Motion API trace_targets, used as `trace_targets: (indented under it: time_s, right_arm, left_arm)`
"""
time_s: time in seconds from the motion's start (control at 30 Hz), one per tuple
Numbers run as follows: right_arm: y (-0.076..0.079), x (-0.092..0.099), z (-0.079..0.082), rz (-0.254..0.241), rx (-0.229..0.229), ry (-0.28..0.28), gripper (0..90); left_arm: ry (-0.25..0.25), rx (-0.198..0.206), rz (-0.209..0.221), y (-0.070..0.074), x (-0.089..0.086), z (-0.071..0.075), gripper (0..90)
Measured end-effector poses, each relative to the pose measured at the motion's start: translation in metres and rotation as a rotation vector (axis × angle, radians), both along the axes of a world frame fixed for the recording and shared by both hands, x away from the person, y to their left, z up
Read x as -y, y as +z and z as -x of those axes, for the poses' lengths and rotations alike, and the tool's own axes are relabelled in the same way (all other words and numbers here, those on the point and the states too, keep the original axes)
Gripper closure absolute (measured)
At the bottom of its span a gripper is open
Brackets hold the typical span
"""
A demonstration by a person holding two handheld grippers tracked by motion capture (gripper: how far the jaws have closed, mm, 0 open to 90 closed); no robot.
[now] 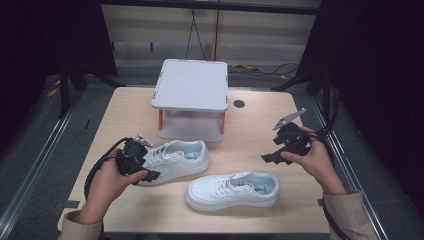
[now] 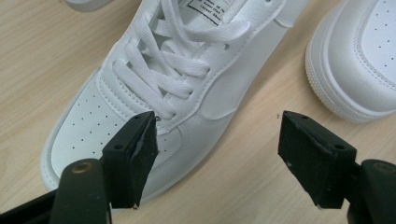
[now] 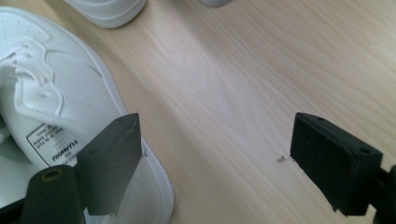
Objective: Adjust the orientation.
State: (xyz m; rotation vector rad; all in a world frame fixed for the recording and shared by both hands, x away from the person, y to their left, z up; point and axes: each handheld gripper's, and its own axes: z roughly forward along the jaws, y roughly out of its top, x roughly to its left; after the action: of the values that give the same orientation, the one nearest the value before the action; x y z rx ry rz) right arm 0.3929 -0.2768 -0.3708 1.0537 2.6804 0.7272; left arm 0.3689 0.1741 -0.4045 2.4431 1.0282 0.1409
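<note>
Two white lace-up leather sneakers lie on the pale wooden table (image 1: 260,107) before a white two-tier stand (image 1: 191,85): the far sneaker (image 1: 175,157) and the near sneaker (image 1: 232,190). Both grippers gape, holding nothing. Closing now, the left gripper (image 1: 147,167), whose jaws straddle the far sneaker's side, risks pinching only laces or skidding off smooth leather; the right gripper (image 1: 272,157) hovers beside the near sneaker's heel.
</note>
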Motion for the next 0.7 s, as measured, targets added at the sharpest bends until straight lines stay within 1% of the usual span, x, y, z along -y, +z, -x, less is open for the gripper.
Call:
trace_targets:
  time_s: [0.1,0.17,0.23,0.27,0.33,0.37,0.4,0.43,0.47,0.5,0.53,0.6,0.63,0.67,0.7]
  right_arm:
    - [0.001,-0.007,-0.004,0.003,-0.015,0.011,16.1]
    - [0.0,-0.009,-0.006,0.01,-0.01,0.02,16.1]
    - [0.001,-0.009,-0.007,0.006,-0.015,0.011,16.1]
    - [0.001,-0.008,-0.008,0.003,-0.019,0.011,16.1]
    - [0.002,-0.004,-0.01,-0.019,-0.022,-0.002,16.1]
    - [0.003,-0.003,-0.012,-0.024,-0.025,-0.008,16.1]
    - [0.004,-0.002,-0.013,-0.015,-0.018,-0.016,16.1]
    - [0.004,-0.002,-0.013,-0.015,-0.018,-0.016,16.1]
    - [0.006,-0.003,-0.015,-0.004,-0.016,-0.021,16.2]
    - [0.006,-0.003,-0.015,-0.004,-0.016,-0.021,16.2]
    - [0.007,-0.007,-0.017,-0.009,-0.022,-0.016,16.2]
    - [0.008,-0.012,-0.018,-0.005,-0.013,-0.003,16.2]
    - [0.009,-0.015,-0.017,0.001,-0.013,0.003,16.2]
    - [0.009,-0.019,-0.017,0.006,-0.01,0.008,16.2]
    - [0.009,-0.022,-0.017,0.006,-0.003,0.015,16.2]
  left_arm:
    - [0.004,0.011,0.001,0.003,0.0,0.0,28.2]
    - [0.004,0.013,0.003,0.005,0.001,-0.001,28.4]
    - [0.011,0.02,0.009,0.007,0.002,-0.002,28.8]
    - [0.014,0.024,0.017,0.009,0.004,-0.003,28.8]
    - [0.032,0.021,0.051,0.012,0.009,-0.007,29.9]
    - [0.032,0.021,0.051,0.012,0.009,-0.007,30.2]
    - [0.044,0.002,0.077,0.015,0.016,-0.011,31.7]
    - [0.044,0.002,0.077,0.015,0.016,-0.011,32.6]
    - [0.046,-0.01,0.068,0.019,0.027,-0.018,33.3]
    - [0.046,-0.01,0.068,0.019,0.027,-0.018,33.7]
    - [0.04,-0.02,0.065,0.025,0.04,-0.025,34.4]
    - [0.048,-0.049,0.062,0.028,0.053,-0.032,35.3]
    - [0.054,-0.049,0.051,0.028,0.059,-0.036,35.8]
    - [0.062,-0.038,0.034,0.028,0.065,-0.039,35.7]
    - [0.062,-0.038,0.034,0.028,0.065,-0.039,35.9]
